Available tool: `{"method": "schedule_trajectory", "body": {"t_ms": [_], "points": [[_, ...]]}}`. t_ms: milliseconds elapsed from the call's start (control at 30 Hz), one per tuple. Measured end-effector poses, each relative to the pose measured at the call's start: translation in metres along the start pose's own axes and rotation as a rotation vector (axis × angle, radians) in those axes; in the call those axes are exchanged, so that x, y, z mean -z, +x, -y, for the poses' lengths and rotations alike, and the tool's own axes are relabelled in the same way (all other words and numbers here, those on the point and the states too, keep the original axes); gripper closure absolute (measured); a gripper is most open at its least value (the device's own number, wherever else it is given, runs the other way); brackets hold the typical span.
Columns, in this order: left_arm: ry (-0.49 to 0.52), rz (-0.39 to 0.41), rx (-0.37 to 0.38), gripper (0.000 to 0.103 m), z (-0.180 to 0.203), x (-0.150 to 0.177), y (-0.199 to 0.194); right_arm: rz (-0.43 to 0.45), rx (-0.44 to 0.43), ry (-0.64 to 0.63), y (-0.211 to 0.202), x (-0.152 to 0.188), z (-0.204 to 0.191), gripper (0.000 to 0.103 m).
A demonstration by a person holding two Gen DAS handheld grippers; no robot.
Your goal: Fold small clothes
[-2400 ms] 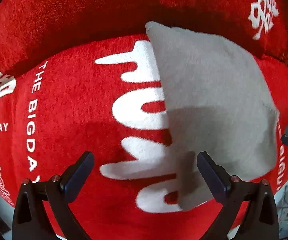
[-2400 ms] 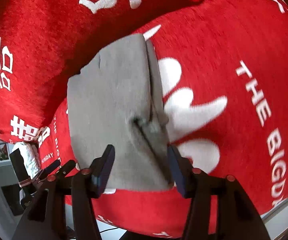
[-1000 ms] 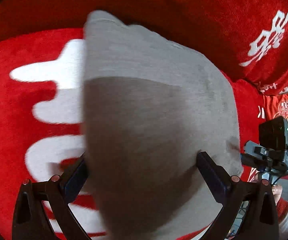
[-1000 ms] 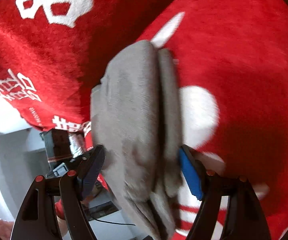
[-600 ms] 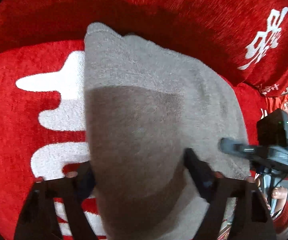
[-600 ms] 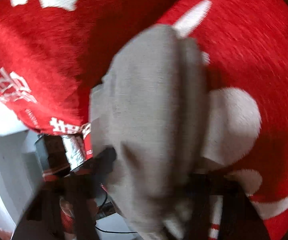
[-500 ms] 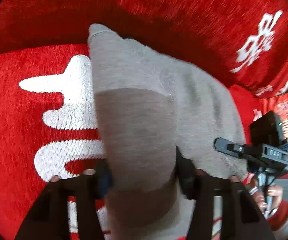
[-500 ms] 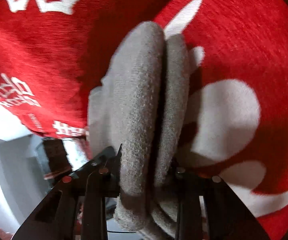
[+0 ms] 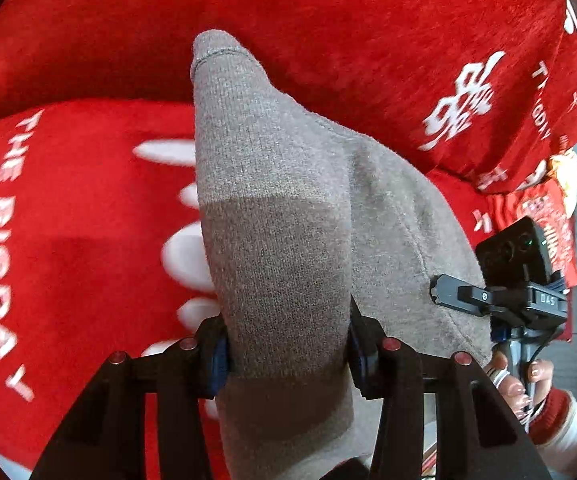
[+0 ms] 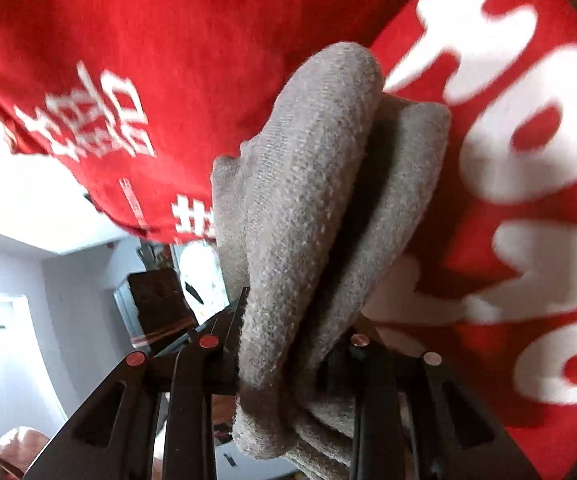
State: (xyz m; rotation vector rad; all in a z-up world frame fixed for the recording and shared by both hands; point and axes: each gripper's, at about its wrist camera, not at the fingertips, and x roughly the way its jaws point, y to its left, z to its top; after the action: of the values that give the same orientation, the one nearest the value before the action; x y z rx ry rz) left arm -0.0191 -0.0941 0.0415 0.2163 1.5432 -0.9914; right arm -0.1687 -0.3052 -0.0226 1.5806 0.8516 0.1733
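Red plush cover (image 9: 88,260) with white lettering is filling my view, pale room behind; I'm pinching the grey garment (image 9: 280,240) in left gripper (image 9: 286,354) and right gripper (image 10: 292,364), above it.

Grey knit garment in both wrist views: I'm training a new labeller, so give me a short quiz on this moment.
1. True or false: the left hand-held gripper is shut on the grey garment.
2. What does the right hand-held gripper grip? A) nothing B) the garment's folded layers C) the red cover
3. What colour is the lettering on the red cover?

Key: 1 true; 2 B; 3 white.
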Motion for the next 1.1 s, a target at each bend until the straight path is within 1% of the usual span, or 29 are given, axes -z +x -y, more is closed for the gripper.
{"method": "schedule_trajectory", "body": {"t_ms": [67,133,167,200,233,267,300,333,367,433,467,500,533,600,667,700,733,800,833,900,933,1000,1067,1100], "points": [[-0.022,-0.018,-0.038,0.054,-0.025,0.021,-0.001,-0.026,0.017,0.004,0.019,0.011,0.006,0.072],[-0.051,-0.038,-0.087,0.054,-0.045,0.037,0.008,-0.054,0.05,0.01,0.044,0.018,0.016,0.072],[-0.066,-0.05,-0.116,0.053,-0.057,0.044,0.012,-0.067,0.089,-0.002,0.057,0.021,0.02,0.07],[-0.084,-0.058,-0.14,0.052,-0.066,0.049,0.015,-0.076,0.147,-0.015,0.067,0.023,0.023,0.069],[-0.113,-0.054,-0.146,0.048,-0.077,0.054,0.015,-0.07,0.211,-0.026,0.073,0.024,0.026,0.066],[-0.144,-0.038,-0.11,0.048,-0.083,0.056,0.009,-0.055,0.235,-0.029,0.072,0.025,0.027,0.064],[-0.165,-0.025,-0.089,0.048,-0.086,0.056,0.004,-0.04,0.238,-0.025,0.069,0.025,0.026,0.062],[-0.175,-0.011,-0.077,0.048,-0.088,0.056,-0.003,-0.019,0.249,-0.021,0.064,0.025,0.023,0.053],[-0.173,0.015,-0.073,0.048,-0.089,0.054,-0.012,-0.002,0.263,-0.02,0.058,0.025,0.022,0.042],[-0.165,0.061,-0.087,0.048,-0.089,0.05,-0.027,0.039,0.296,-0.003,0.046,0.022,0.021,0.04],[-0.161,0.08,-0.104,0.048,-0.092,0.049,-0.033,0.052,0.298,0.014,0.041,0.022,0.022,0.048],[-0.158,0.091,-0.125,0.048,-0.092,0.046,-0.035,0.069,0.307,0.032,0.036,0.02,0.022,0.06],[-0.154,0.098,-0.15,0.048,-0.094,0.044,-0.036,0.073,0.335,0.024,0.035,0.017,0.018,0.079],[-0.139,0.091,-0.217,0.048,-0.093,0.04,-0.029,0.065,0.418,-0.074,0.04,0.015,-0.001,0.079],[-0.117,0.073,-0.293,0.048,-0.089,0.038,-0.013,0.049,0.513,-0.215,0.052,0.017,-0.025,0.08],[-0.107,0.067,-0.327,0.048,-0.089,0.039,-0.006,0.046,0.579,-0.291,0.058,0.02,-0.034,0.08],[-0.096,0.059,-0.365,0.046,-0.091,0.041,0.002,0.045,0.629,-0.328,0.057,0.021,-0.033,0.08],[-0.083,0.081,-0.396,0.028,-0.094,0.045,0.01,0.04,0.77,-0.393,0.067,0.022,-0.025,0.08],[-0.087,0.087,-0.409,0.022,-0.093,0.045,0.011,0.035,0.816,-0.407,0.072,0.021,-0.019,0.08],[-0.096,0.086,-0.423,0.021,-0.094,0.045,0.009,0.053,0.796,-0.382,0.066,0.02,-0.013,0.079],[-0.094,0.083,-0.431,0.021,-0.093,0.046,0.007,0.065,0.805,-0.369,0.063,0.019,-0.015,0.077],[-0.069,0.078,-0.466,0.021,-0.089,0.047,0.003,0.082,0.83,-0.349,0.054,0.022,-0.018,0.077],[-0.056,0.066,-0.489,0.022,-0.087,0.052,-0.003,0.092,0.837,-0.299,0.045,0.026,-0.021,0.076],[-0.057,0.057,-0.493,0.021,-0.086,0.055,-0.006,0.1,0.826,-0.261,0.038,0.028,-0.021,0.076]]}}
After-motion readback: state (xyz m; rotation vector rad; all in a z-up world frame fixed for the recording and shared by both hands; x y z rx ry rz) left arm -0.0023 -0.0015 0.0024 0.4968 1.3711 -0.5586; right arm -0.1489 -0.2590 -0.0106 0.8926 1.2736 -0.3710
